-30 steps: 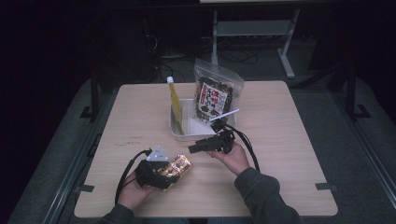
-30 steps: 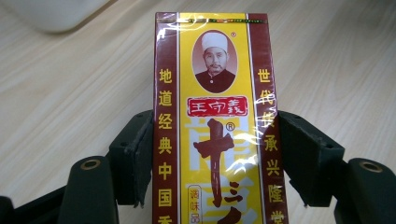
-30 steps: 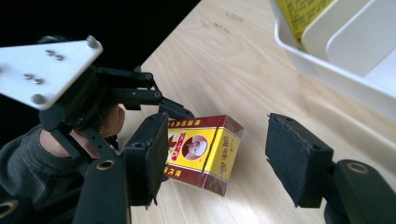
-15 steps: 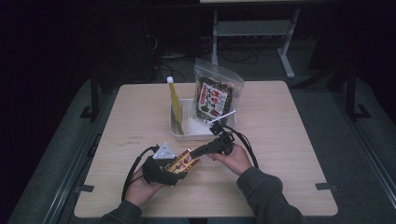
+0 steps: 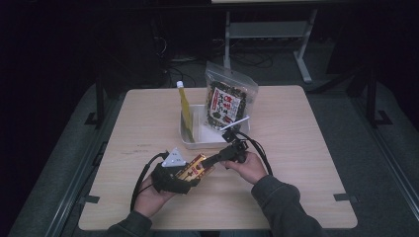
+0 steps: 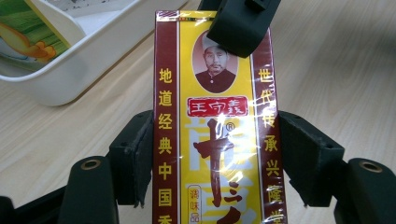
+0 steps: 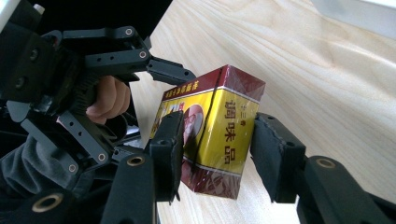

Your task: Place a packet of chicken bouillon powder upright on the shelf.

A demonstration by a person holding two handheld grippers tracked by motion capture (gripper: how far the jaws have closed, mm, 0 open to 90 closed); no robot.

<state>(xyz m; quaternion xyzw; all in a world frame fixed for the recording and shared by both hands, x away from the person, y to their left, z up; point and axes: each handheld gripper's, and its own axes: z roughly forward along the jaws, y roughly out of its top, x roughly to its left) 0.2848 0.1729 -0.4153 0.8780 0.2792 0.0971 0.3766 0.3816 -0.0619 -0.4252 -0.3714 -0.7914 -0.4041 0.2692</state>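
Just in front of the white tray (image 5: 190,143), on your side of it, you've got the yellow-and-red seasoning box (image 5: 196,169) held above the table (image 5: 306,148) between both grippers.

Left gripper (image 6: 212,154): jaws part open, pads pressed on the two long red edges of the box, one per side. In the left gripper view the box runs straight up the middle between the jaws, printed face to the camera, far end pointing toward the tray. Solid grip.

Right gripper (image 7: 215,149): comes in from the tray side onto that far end. Its jaws have just been closing, box between them. In the right gripper view the near pad sits on the portrait face and the other pad is right at the yellow side panel; I can't tell for sure whether that second pad presses yet. In the left gripper view one black jaw tip overlaps the top of the box, over the portrait.

High view: box lies roughly level, slanted, one end in each gripper, your left hand (image 5: 150,197) nearer you than the tray, right hand (image 5: 249,168) beside the tray's near right corner. Box is clear of the tray, not touching it. Dark snack bag (image 5: 228,98) and yellow bottle (image 5: 185,106) stand in the tray.
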